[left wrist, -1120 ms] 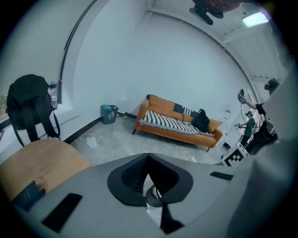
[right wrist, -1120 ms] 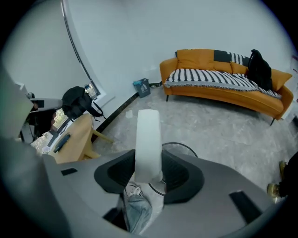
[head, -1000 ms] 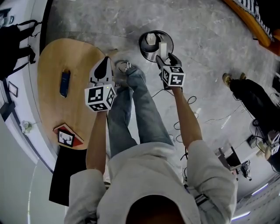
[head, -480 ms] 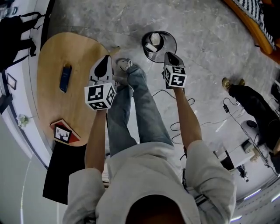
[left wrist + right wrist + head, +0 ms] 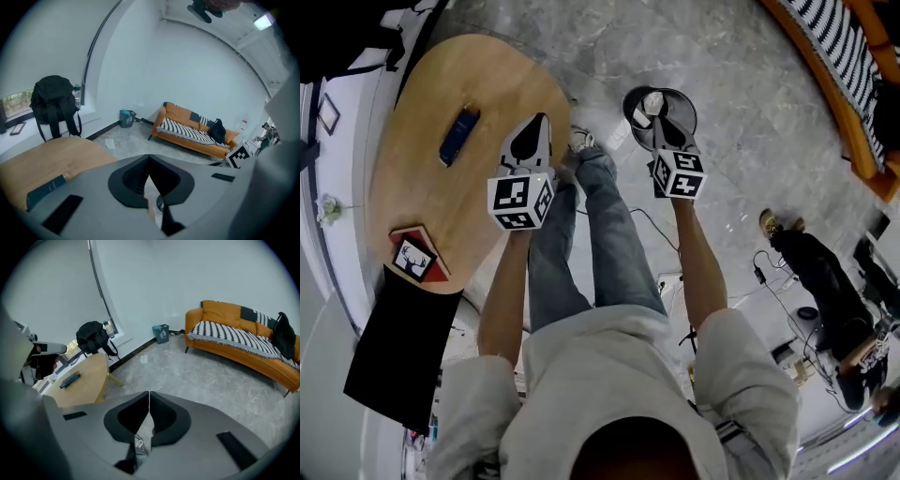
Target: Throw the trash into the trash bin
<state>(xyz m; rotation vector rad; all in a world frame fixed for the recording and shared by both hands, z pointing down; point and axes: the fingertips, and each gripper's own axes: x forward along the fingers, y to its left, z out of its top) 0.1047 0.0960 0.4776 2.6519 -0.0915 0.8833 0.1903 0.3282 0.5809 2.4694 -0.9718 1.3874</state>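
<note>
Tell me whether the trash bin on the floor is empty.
No, the head view shows white trash lying inside the trash bin.

Both arms are stretched out in front, a gripper in each hand, both pointing forward and down. The left forearm [image 5: 502,300] and right forearm [image 5: 698,262] are bare, with the sleeves bunched up near the elbows. The left gripper [image 5: 540,119] has its jaws pressed together at the tips, with nothing in them. The right gripper [image 5: 663,141] has just been closing its jaws. They meet tip to tip, with nothing between them either.
</note>
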